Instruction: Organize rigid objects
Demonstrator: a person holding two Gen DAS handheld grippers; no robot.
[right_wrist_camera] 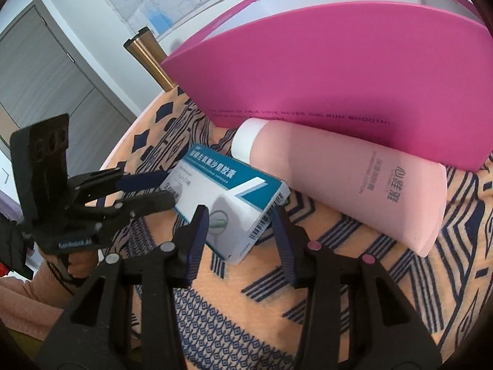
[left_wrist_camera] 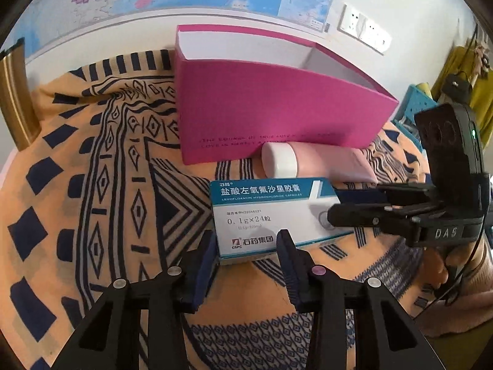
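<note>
Left tongs (left_wrist_camera: 246, 243) pinch the near end of the medicine box (left_wrist_camera: 271, 215); right tongs (right_wrist_camera: 238, 219) straddle its far end, contact unclear. Box sits on patterned cloth by pink tube (right_wrist_camera: 354, 182), before magenta box (right_wrist_camera: 339, 71). Risk: opposed pulls twist or crush the carton.

Medicine box (left_wrist_camera: 271, 215), white and teal with Chinese print and a barcode on one end, is lying flat on the patterned cloth, label face up, closed and undented. Pink tube (right_wrist_camera: 354, 182) with a white cap (left_wrist_camera: 279, 159) is lying on its side just behind the medicine box, resting along the front wall of the magenta box (left_wrist_camera: 277, 108). Its printed lettering is facing up; the cap end is pointing left in the left wrist view. Magenta box is standing open-topped at the back near the wall, white inside, a line of small dark text running low across its front.
</note>
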